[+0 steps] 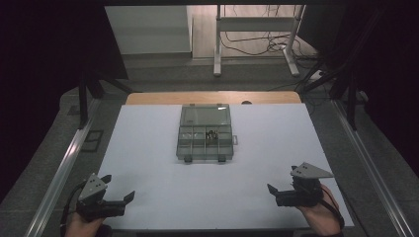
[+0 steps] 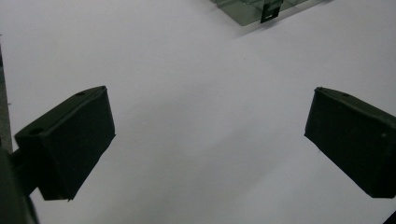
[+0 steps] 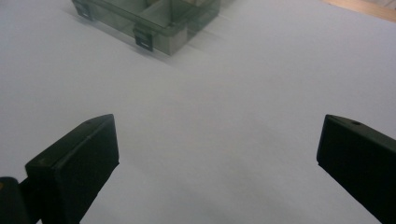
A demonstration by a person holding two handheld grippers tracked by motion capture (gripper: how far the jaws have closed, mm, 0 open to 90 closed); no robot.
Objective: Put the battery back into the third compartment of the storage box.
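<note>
From the high view we see a clear compartment box (image 1: pixel 205 133) sitting open in the middle of the white sheet (image 1: pixel 148 163), its lid laid back toward the far edge. Something small and dark lies in one of its upper compartments, too small for us to tell what. Our left gripper (image 1: pixel 118 190) rests at the near left corner of the sheet, held in a hand (image 1: pixel 81 224), jaws spread wide and pointing inward. Our right gripper (image 1: pixel 279 190) sits at the near right, also in a hand (image 1: pixel 321 217), jaws parted with nothing between them. Both are well apart from the box.

Over to the left gripper view: we look between two black jaws standing wide apart above bare white sheet (image 2: pixel 205 130), with a corner of the box (image 2: pixel 254 11) and one latch at the top edge.

Now the right gripper view: jaws again wide, nothing in them, and the box (image 3: pixel 154 23) with its front latches up at the top left.
</note>
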